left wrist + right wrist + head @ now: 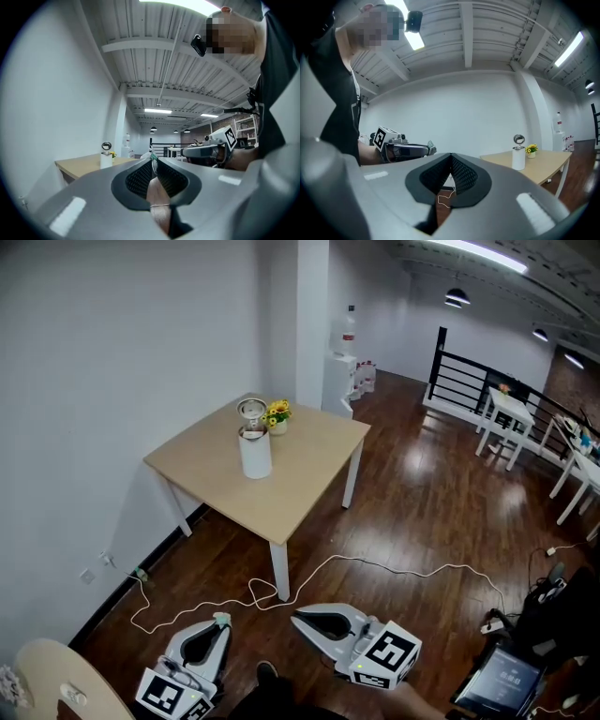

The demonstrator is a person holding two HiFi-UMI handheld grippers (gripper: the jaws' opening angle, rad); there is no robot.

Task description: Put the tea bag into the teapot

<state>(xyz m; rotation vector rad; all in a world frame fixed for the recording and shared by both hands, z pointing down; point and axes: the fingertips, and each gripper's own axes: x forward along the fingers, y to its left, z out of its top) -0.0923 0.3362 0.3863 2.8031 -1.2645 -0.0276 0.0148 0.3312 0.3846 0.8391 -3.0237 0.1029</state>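
A tall white teapot (254, 452) with its round lid standing open is on the light wooden table (300, 474), far ahead of both grippers. It also shows in the left gripper view as the teapot (106, 159), and in the right gripper view as the teapot (518, 157). My left gripper (220, 623) (153, 160) is low over the floor. It is shut on a small pale green tea bag (152, 156) (431, 148) that pokes out at the tips. My right gripper (298, 618) (451, 155) is beside it, shut with nothing between the jaws.
A small pot of yellow flowers (277, 415) stands just behind the teapot. A white cable (375, 566) snakes over the dark wood floor between me and the table. A tablet (502, 679) lies bottom right, a round table (56, 676) bottom left, white tables (511, 409) far right.
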